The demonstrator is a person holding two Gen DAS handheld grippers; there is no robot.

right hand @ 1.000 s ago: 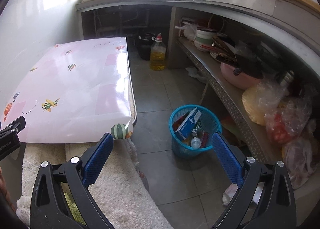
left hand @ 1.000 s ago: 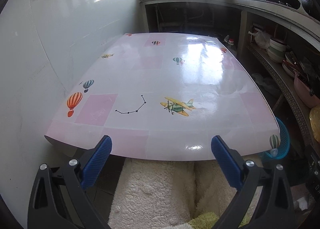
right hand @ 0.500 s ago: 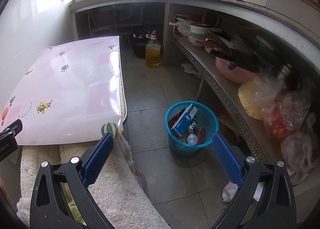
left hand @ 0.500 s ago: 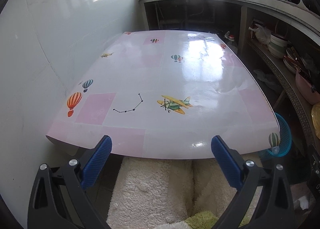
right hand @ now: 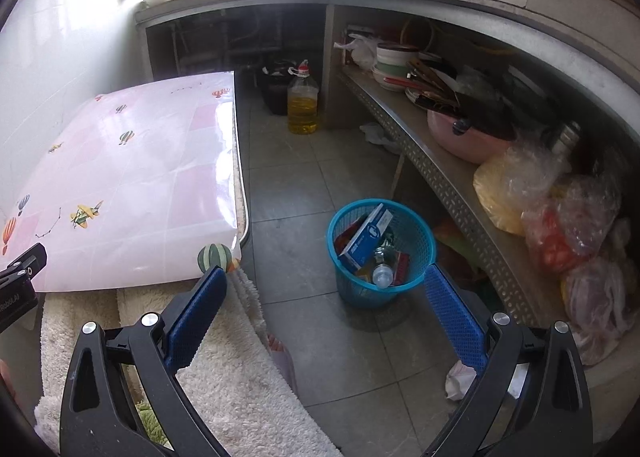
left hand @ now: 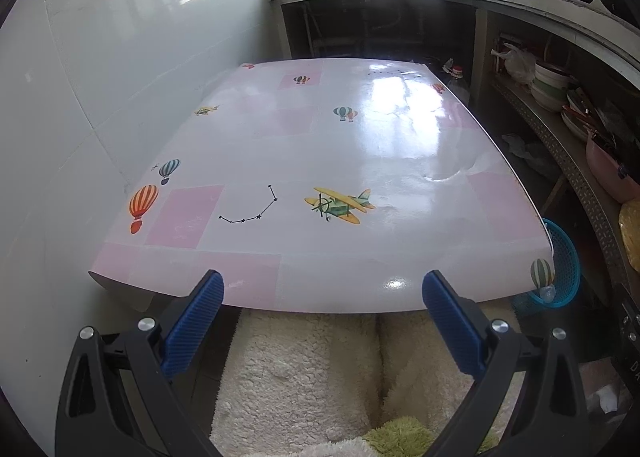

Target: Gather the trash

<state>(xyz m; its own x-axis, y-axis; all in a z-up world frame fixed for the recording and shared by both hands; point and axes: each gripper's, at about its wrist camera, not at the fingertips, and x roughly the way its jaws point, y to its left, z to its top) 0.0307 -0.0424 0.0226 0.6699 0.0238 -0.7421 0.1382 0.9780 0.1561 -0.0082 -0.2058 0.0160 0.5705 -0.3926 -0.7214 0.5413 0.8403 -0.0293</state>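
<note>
A blue mesh trash basket point(right hand: 416, 225) stands on the tiled floor right of the table; it holds a blue-and-white box point(right hand: 366, 237), a clear plastic bottle point(right hand: 383, 271) and red wrappers. Its rim shows in the left wrist view point(left hand: 566, 257) past the table's corner. My right gripper point(right hand: 322, 283) is open and empty, near and above the basket's front. My left gripper point(left hand: 322, 297) is open and empty at the near edge of the table point(left hand: 320, 161), which has a pink glossy cover printed with balloons and planes.
Cream shaggy cushions point(left hand: 304, 373) lie under the table's near edge. A crumpled white scrap point(right hand: 460, 375) lies on the floor by the right finger. An oil jug point(right hand: 303, 105) stands farther back. A metal shelf point(right hand: 440, 169) with bowls and plastic bags runs along the right.
Both views have drifted slightly: the table sits a little higher in the left wrist view, the basket a little more to the left in the right wrist view. Both grippers stay open and empty.
</note>
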